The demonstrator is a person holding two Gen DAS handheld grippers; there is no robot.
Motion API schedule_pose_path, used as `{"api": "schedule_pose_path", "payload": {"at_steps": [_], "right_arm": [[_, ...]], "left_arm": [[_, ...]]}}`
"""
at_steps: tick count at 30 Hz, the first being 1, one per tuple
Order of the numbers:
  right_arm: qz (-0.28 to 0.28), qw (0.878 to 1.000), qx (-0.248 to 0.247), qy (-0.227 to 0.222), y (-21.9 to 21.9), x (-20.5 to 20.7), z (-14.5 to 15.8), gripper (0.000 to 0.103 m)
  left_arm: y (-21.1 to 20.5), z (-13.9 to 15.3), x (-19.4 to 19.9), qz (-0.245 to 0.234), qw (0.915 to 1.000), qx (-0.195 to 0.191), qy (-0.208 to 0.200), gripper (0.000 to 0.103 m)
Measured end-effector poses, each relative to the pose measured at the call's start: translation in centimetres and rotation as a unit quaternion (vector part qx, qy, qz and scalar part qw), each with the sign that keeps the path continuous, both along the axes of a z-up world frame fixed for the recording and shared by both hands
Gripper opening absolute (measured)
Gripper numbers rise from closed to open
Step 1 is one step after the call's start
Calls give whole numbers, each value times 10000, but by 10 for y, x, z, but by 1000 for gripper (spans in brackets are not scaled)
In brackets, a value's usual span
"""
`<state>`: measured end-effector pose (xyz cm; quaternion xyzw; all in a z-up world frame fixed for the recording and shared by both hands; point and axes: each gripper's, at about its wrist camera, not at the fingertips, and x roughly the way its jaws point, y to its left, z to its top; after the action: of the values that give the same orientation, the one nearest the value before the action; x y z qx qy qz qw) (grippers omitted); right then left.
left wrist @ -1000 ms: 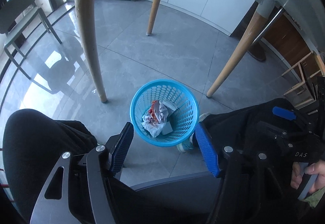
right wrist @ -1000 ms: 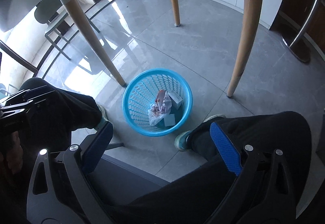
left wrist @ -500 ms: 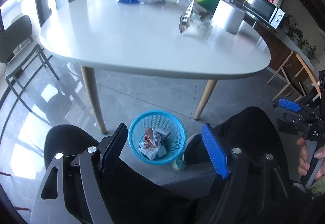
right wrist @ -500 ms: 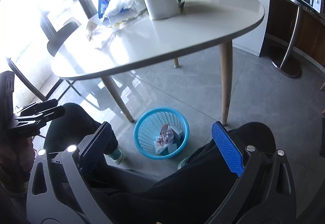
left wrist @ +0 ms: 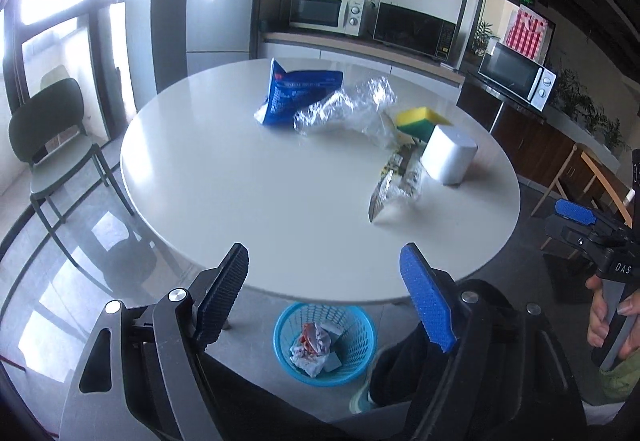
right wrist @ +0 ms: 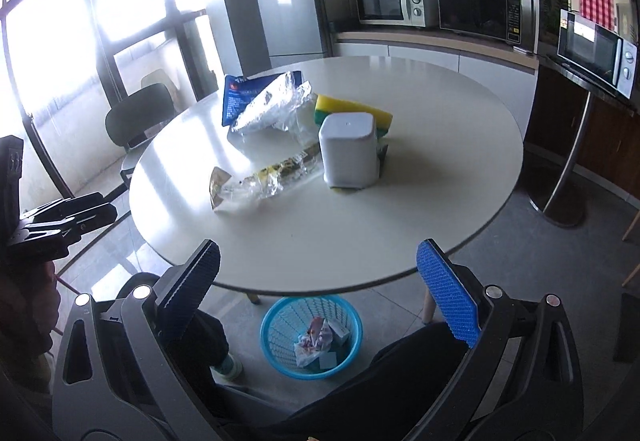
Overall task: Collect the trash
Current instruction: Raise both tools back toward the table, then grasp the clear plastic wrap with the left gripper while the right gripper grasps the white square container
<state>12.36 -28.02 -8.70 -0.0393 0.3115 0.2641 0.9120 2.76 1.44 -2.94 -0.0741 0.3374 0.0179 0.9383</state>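
The left gripper (left wrist: 324, 297) stands wide, its jaws having just been opening, with nothing between them; the right gripper (right wrist: 318, 287) is likewise spread wide and empty. Both hover at the near edge of the round white tabletop (left wrist: 248, 193), angled down across it, probably so the whole surface is in sight while the next piece is chosen.

Directly below, on the floor between the person's dark-clad legs, sits the blue basket (left wrist: 325, 345), already holding crumpled wrappers (left wrist: 314, 347) (it is parked there, I judge, so a drop needs only a short dip past the table rim).

Nearest on the tabletop lies the long clear snack wrapper (right wrist: 260, 185), flattened, its long axis running from the near left up toward the white canister (right wrist: 349, 149), against whose foot its far end seems to rest. Behind the canister is a yellow-and-green sponge (right wrist: 352, 111). Further back lie a crumpled clear plastic bag (left wrist: 344, 111) and a blue packet (left wrist: 298, 95), touching or overlapping, the packet's long axis slanting away to the right in the left wrist view.

The snack wrapper looks the easiest next pick, best pinched across its narrow width.
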Motion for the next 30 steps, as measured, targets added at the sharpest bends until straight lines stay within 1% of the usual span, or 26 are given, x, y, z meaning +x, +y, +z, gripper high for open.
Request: {"api": "schedule_pose_path", "payload": {"at_steps": [4, 8, 11, 14, 18, 26, 30], "right_arm": [[4, 9999, 36, -111, 9, 10, 12, 94], [-19, 9998, 86, -161, 15, 22, 17, 94], [-60, 9998, 90, -174, 19, 34, 19, 94], [-113, 9998, 65, -138, 21, 47, 16, 94], [-136, 9999, 21, -34, 26, 68, 11, 94], [-204, 9996, -35, 173, 39, 110, -4, 94], [-165, 9995, -54, 256, 47, 123, -9, 94]], "left_arm": [[2, 17, 7, 38, 9998, 86, -160, 78], [6, 27, 18, 23, 9996, 223, -192, 78], [7, 33, 33, -7, 9991, 333, -247, 78], [10, 37, 48, -57, 9991, 327, -259, 78], [7, 32, 77, -228, 9987, 415, -195, 79], [1, 16, 143, -499, 9941, 949, 138, 80], [3, 8, 166, -622, 9922, 1029, 335, 80]]}}
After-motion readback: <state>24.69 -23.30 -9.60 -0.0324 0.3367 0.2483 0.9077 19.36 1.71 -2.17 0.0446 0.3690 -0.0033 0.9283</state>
